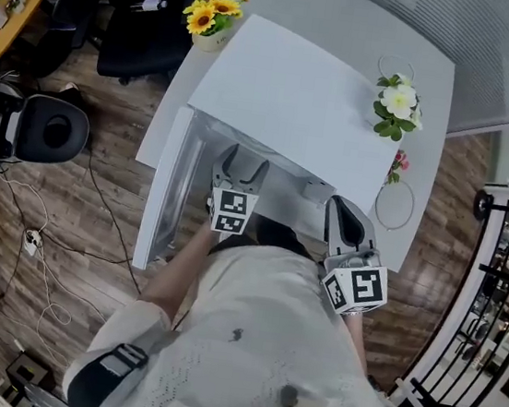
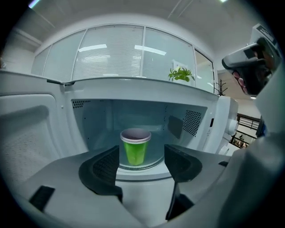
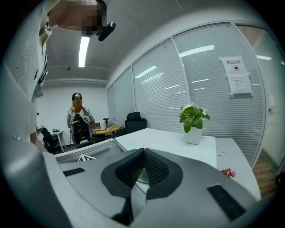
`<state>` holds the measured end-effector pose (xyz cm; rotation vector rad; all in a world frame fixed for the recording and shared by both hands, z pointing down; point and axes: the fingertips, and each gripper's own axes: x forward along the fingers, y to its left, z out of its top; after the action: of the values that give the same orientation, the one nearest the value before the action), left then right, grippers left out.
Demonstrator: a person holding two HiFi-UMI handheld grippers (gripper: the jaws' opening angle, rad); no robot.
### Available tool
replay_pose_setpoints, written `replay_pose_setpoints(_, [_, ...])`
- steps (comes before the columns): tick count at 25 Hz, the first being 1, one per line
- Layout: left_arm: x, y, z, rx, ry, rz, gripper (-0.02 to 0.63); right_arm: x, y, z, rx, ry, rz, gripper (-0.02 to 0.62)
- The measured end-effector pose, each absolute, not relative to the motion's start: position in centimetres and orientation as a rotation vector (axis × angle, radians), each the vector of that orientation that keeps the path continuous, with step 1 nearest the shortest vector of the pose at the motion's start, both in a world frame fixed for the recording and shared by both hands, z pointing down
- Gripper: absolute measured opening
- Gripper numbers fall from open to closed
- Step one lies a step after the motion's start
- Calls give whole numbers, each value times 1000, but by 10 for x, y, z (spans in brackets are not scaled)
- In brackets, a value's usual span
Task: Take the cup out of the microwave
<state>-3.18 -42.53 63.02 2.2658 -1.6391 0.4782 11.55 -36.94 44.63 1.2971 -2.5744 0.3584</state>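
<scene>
The left tool (image 2: 141,152) is spread wide, its 2 jaws standing well apart with nothing touching either pad. It points into the open cavity of the microwave (image 2: 133,89). Straight ahead of this tool, seen through the gap between its jaws but beyond their tips, the green cup (image 2: 135,148) stands upright on the glass turntable (image 2: 156,159), roughly at the middle of the cavity. The tool and the cup are apart. The microwave door (image 2: 26,133) hangs open to the left of this tool.

The right tool (image 3: 143,153) has its 2 jaws pressed together, and nothing is pinched between them. It sits to the right of the left tool, near the microwave's front right corner, over the white counter (image 3: 178,141). Ahead of it and to its right a potted plant (image 3: 193,121) stands on that counter. Far off to its left a person (image 3: 78,116) stands by a desk.
</scene>
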Motion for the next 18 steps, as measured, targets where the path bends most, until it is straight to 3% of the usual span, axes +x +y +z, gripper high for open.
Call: replay_pose_setpoints(18, [-32, -469, 677, 2230, -1608, 619, 321, 113, -390, 461, 1231, -2575, 394, 9])
